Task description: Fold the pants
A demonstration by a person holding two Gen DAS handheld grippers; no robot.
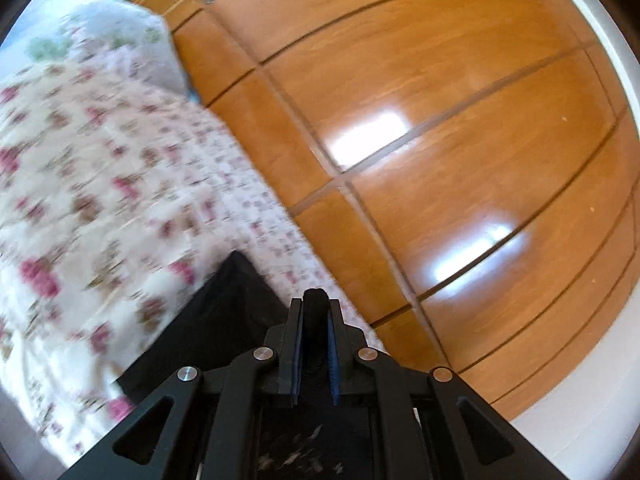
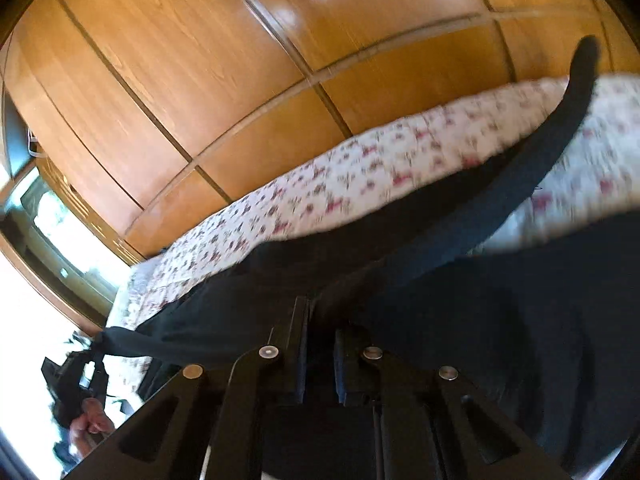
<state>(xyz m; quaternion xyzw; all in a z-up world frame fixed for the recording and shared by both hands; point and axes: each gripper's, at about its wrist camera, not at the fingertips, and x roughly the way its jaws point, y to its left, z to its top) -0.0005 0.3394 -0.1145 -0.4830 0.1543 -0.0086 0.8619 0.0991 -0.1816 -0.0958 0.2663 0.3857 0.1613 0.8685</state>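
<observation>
A bed (image 2: 360,176) carries everything, spread with a cream cover printed in small pink and red flowers. Black pants (image 2: 248,280) lie directly on that cover, stretched across it. In the left wrist view a floral pillow (image 1: 120,36) rests at the bed's far end.

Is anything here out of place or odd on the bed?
Nothing is spilled or damaged. The black pants are not flat: part is lifted off the floral bedspread, pinched in the left gripper and the right gripper, as folding needs.
</observation>
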